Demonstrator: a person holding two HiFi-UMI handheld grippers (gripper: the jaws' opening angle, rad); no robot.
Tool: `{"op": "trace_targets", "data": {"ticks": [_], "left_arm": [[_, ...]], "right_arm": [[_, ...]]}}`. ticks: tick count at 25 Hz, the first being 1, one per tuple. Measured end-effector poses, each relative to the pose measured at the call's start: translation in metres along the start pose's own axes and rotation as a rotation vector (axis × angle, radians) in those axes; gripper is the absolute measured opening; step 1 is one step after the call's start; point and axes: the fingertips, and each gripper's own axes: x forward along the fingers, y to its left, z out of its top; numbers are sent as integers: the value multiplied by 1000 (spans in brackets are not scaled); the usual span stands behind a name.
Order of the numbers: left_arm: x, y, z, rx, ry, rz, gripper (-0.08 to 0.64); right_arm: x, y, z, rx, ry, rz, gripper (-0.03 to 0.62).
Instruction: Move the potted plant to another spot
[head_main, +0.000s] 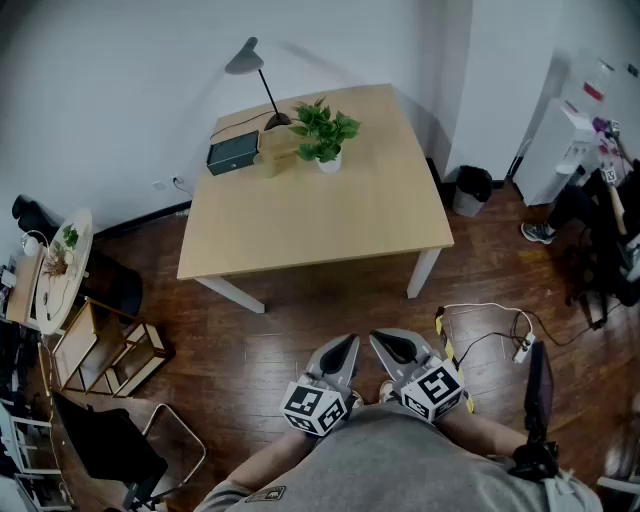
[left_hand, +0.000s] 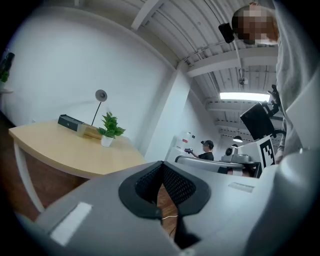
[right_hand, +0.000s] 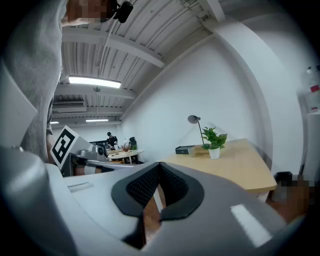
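A small green potted plant in a white pot stands near the far edge of the light wooden table. It shows small in the left gripper view as the plant and in the right gripper view as the plant. My left gripper and right gripper are held close to my body over the wooden floor, well short of the table. Both are shut with nothing between the jaws. The left gripper and right gripper show pads pressed together.
On the table by the plant are a dark box, a wooden block and a desk lamp. A power strip and cable lie on the floor at right. A bin stands by the wall; chairs and a round side table stand left.
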Motion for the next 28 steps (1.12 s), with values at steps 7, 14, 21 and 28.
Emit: {"op": "trace_targets", "data": {"ticks": [7, 14, 21, 28], "left_arm": [[25, -4, 2, 2, -9, 37, 3], [33, 13, 1, -1, -4, 79, 3], [65, 69, 6, -34, 14, 62, 3], [121, 147, 38, -48, 29, 5, 3]], "right_arm": [[-4, -29, 2, 8, -5, 17, 6], [9, -42, -5, 32, 7, 29, 6], [65, -73, -10, 40, 26, -4, 6], [146, -124, 6, 44, 43, -68, 6]]}}
